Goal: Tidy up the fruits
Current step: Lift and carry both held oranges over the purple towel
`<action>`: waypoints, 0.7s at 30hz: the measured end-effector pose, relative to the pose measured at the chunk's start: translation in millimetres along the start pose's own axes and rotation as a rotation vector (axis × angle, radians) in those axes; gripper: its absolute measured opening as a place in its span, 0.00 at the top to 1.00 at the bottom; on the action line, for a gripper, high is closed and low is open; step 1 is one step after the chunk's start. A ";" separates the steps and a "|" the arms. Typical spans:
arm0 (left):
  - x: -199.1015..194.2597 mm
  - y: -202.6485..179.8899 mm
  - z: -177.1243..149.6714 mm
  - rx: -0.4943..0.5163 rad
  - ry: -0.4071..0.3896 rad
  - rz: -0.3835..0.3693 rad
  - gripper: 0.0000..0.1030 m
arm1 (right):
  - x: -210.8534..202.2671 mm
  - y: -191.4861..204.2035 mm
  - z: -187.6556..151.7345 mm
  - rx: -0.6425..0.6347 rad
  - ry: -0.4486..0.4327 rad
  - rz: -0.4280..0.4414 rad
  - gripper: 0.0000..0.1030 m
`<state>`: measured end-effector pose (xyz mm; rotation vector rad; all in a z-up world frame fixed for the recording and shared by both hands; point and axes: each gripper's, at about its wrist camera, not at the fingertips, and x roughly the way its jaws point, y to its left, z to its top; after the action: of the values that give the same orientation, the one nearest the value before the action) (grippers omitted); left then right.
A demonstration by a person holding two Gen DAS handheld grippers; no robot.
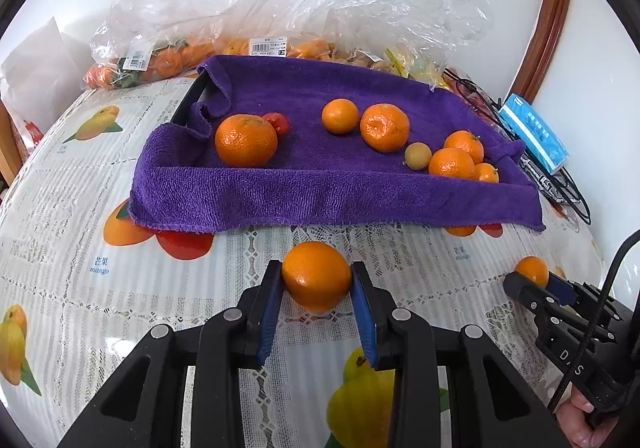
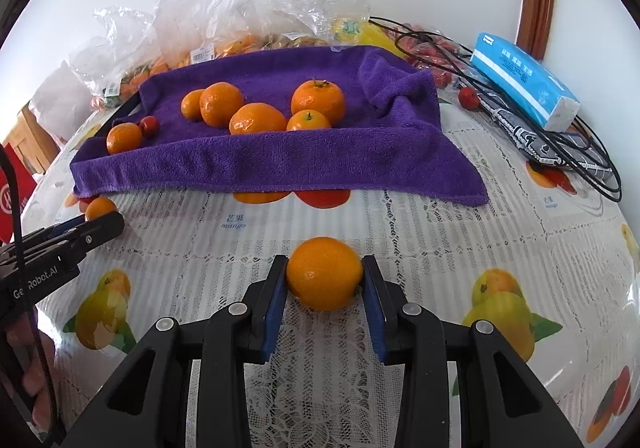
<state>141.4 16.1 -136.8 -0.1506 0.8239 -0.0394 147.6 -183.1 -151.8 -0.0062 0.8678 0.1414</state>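
Observation:
A purple towel (image 1: pixel 320 187) covers a tray and holds several oranges, among them a big one (image 1: pixel 245 141) at the left, plus a small red fruit (image 1: pixel 277 122). My left gripper (image 1: pixel 317 280) is shut on an orange (image 1: pixel 316 275) just in front of the towel, low over the tablecloth. My right gripper (image 2: pixel 325 282) is shut on another orange (image 2: pixel 324 278) in front of the towel (image 2: pixel 280 163). The right gripper and its orange (image 1: pixel 532 270) also show at the right of the left wrist view. The left gripper's orange (image 2: pixel 100 207) shows at the left of the right wrist view.
Clear plastic bags of fruit (image 1: pixel 168 51) lie behind the towel. A blue tissue pack (image 2: pixel 524 81), black cables (image 2: pixel 560 143) and a loose red fruit (image 2: pixel 468 97) lie at the right. The table has a fruit-printed lace cloth (image 2: pixel 400 232).

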 end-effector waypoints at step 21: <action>-13.5 -3.8 -0.6 -0.002 -0.039 -0.066 0.69 | -14.4 -4.0 4.5 0.042 -0.045 0.053 0.65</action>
<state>131.9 13.5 -126.9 -0.1799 0.7796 -0.0980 142.3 -188.5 -138.1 0.0586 0.8266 0.1723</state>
